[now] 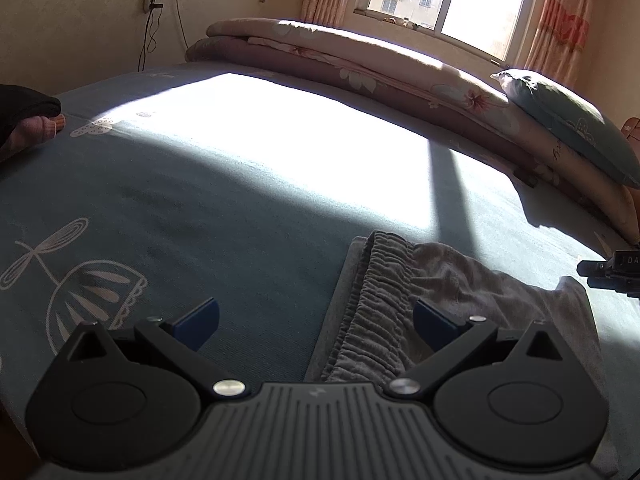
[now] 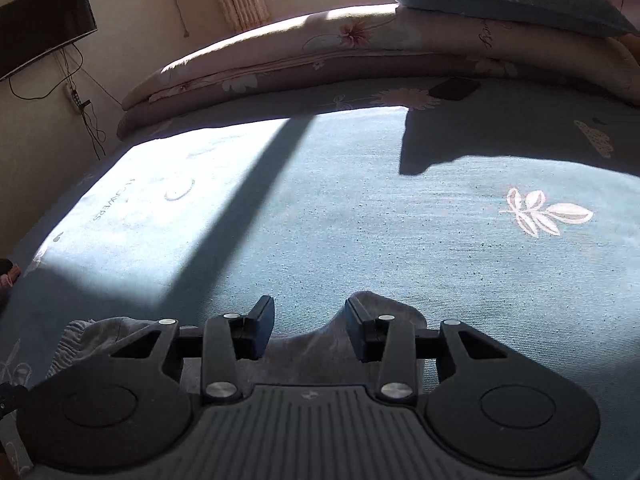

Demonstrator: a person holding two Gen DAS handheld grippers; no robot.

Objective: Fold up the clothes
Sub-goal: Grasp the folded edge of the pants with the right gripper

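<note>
A grey garment (image 1: 460, 280) with a ribbed elastic waistband (image 1: 380, 300) lies flat on the blue patterned bedsheet (image 1: 180, 208), in shade just short of the sunlit patch. My left gripper (image 1: 316, 308) hovers over the garment's left edge with its jaws spread wide and nothing between the blue pads. In the right wrist view, my right gripper (image 2: 310, 304) stands partly open over the same grey garment (image 2: 304, 352). A small hump of cloth rises behind its right finger (image 2: 360, 328). The pads press on nothing.
A folded floral quilt (image 1: 360, 60) and a blue pillow (image 1: 568, 120) line the bed's far side under the window. A dark flat object (image 2: 454, 89) lies by the quilt. Something dark and pink (image 1: 28, 128) sits at the bed's left edge. A television (image 2: 44, 20) hangs on the wall.
</note>
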